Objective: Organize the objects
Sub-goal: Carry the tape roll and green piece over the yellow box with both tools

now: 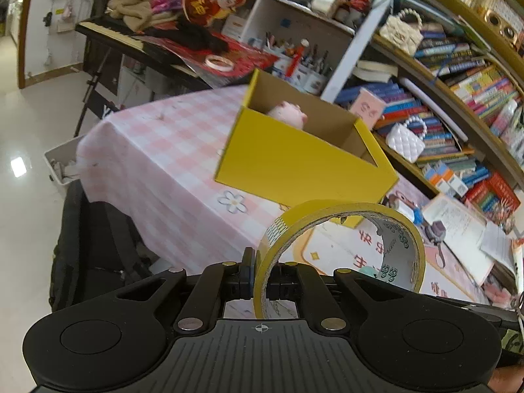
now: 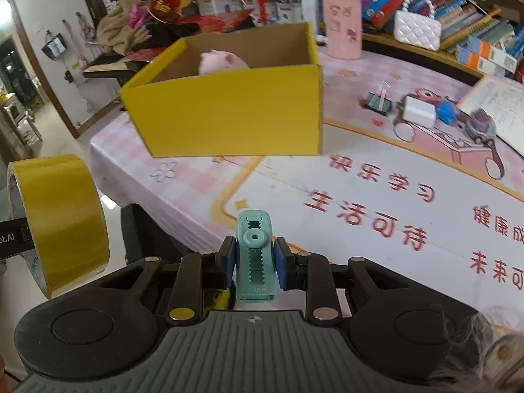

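Right wrist, ridged teal clip [image 2: 254,257], glossy tape roll [image 2: 62,219]

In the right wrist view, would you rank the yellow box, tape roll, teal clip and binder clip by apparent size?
1. yellow box
2. tape roll, though nearness to the camera enlarges it
3. teal clip, also near the camera
4. binder clip, farther off

yellow tape roll [image 1: 340,245] and teal clip [image 2: 254,255] held; yellow box [image 2: 226,111] open.
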Action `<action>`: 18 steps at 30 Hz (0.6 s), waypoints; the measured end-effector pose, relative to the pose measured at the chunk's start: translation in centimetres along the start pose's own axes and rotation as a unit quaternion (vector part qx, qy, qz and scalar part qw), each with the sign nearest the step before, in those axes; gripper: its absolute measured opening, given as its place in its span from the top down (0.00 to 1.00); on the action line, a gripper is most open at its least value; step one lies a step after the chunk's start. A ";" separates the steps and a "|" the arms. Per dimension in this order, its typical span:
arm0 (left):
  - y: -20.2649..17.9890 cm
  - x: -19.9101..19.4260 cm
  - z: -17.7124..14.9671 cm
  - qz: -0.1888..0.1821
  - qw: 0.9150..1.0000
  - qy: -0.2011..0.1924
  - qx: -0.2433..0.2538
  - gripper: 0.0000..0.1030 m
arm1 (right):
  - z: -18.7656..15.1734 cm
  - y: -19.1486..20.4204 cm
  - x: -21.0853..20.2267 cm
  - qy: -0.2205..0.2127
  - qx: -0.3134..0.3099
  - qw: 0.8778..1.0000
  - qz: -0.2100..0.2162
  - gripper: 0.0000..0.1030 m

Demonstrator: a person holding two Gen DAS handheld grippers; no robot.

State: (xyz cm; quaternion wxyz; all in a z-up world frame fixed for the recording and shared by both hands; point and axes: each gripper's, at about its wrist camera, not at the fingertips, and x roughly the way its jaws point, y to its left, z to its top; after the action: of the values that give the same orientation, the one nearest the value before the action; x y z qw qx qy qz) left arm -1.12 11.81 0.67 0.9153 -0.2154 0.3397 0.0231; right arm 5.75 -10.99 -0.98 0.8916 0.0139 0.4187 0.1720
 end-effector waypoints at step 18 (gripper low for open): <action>1.1 -0.6 5.2 -0.050 0.997 -0.059 -0.008 0.96 | 4.1 4.2 -1.9 -0.078 -0.038 0.996 -0.015 0.77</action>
State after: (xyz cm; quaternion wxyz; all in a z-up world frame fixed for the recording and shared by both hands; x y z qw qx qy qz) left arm 1.46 15.01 4.16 0.9320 -0.2374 0.2737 -0.0077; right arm 6.44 -7.20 3.80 0.9238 -0.0131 0.3410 0.1734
